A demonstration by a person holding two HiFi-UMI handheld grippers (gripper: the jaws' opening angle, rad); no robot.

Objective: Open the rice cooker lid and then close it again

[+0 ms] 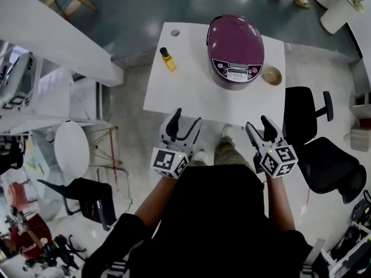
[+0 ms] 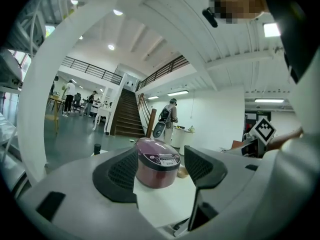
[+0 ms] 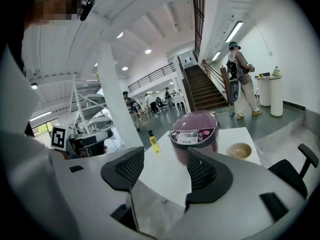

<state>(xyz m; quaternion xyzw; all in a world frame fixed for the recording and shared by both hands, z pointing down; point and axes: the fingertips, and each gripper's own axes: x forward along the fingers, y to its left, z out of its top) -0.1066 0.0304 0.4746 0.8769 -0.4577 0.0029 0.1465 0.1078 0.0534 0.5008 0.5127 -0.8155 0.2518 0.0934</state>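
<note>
A purple rice cooker [image 1: 235,50] stands with its lid down at the far right of a white table [image 1: 191,91]; its control panel faces me. It also shows between the jaws in the left gripper view [image 2: 157,162] and the right gripper view [image 3: 194,136]. My left gripper [image 1: 184,126] hangs open and empty just short of the table's near edge. The right gripper [image 1: 262,127] is also open and empty, near the table's front right corner. Both are well short of the cooker.
A small yellow bottle [image 1: 168,59] stands left of the cooker, and a wooden bowl [image 1: 272,75] sits at its right. A black office chair [image 1: 324,155] is to my right, a round white stool [image 1: 72,148] and dark chair [image 1: 87,196] to my left. People stand in the background [image 2: 171,118].
</note>
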